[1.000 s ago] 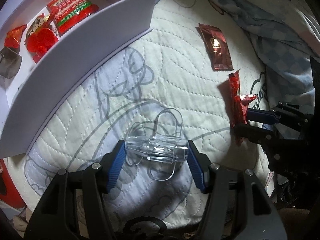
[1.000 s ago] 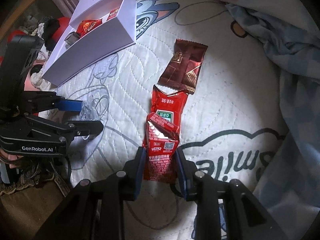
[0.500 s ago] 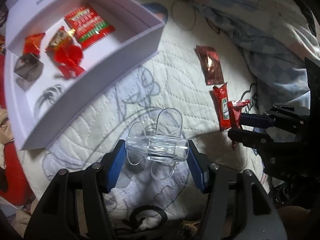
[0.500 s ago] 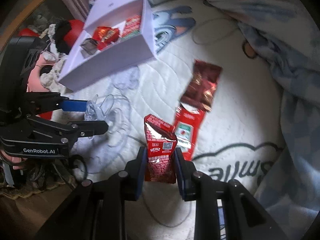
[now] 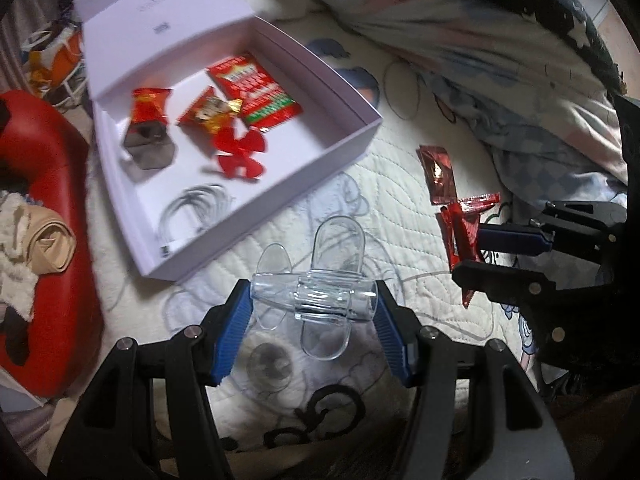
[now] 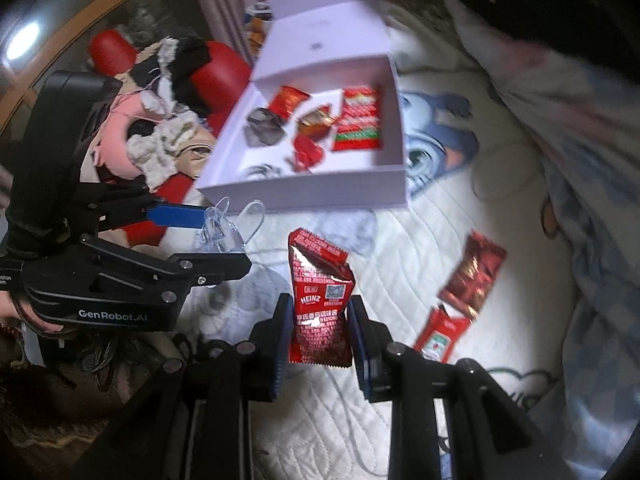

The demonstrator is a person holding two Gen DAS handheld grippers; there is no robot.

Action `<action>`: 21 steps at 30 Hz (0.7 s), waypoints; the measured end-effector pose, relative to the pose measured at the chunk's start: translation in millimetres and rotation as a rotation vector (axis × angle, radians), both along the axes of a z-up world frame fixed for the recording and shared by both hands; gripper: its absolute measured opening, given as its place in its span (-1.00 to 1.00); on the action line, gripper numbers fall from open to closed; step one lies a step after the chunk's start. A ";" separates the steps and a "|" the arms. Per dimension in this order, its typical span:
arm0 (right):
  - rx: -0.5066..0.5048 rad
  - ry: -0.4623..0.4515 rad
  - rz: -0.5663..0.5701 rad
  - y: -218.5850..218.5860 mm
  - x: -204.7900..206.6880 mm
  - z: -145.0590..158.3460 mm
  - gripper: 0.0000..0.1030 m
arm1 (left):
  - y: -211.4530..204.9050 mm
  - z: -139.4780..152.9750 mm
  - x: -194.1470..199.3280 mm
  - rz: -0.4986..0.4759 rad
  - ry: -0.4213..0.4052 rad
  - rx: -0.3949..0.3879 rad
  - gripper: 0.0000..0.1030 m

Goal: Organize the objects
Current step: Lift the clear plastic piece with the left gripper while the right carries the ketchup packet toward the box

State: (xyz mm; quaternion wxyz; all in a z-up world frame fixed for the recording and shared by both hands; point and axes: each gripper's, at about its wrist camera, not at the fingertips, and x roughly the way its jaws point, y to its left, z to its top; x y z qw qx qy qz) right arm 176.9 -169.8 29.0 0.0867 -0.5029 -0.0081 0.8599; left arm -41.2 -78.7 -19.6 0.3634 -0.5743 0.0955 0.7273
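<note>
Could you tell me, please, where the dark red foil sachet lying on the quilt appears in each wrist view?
Left wrist view: the dark red foil sachet lies right of centre on the quilt, just above the ketchup packet on the quilt.
Right wrist view: it lies at the right, above the same packet.
Shared landmark: the open white box, up and to the left of the sachet in both.

Can't read blurred print on box lid (image 5: 160, 30); my right gripper's (image 5: 470, 250) fingers hide lower half of ketchup sachet (image 5: 460, 232).
</note>
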 end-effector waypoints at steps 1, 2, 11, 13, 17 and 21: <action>0.002 0.003 0.014 -4.6 -3.8 1.7 -0.48 | -2.0 2.2 -0.8 0.003 0.005 0.001 0.13; 0.003 0.006 0.028 -9.5 -7.4 3.1 -0.48 | -8.3 5.3 -2.1 0.013 0.014 0.002 0.13; -0.010 0.014 0.114 -42.9 -35.2 -2.7 -0.48 | -38.0 10.4 -22.0 0.078 0.029 -0.007 0.13; -0.006 0.015 0.133 -47.9 -43.4 -4.2 -0.48 | -44.6 9.7 -24.9 0.090 0.028 -0.010 0.13; -0.006 0.009 0.159 -52.6 -56.9 -5.2 -0.48 | -52.6 6.2 -35.7 0.117 0.017 -0.009 0.13; -0.002 0.004 0.168 -50.1 -68.4 -4.9 -0.48 | -51.1 1.8 -46.6 0.127 0.003 -0.010 0.13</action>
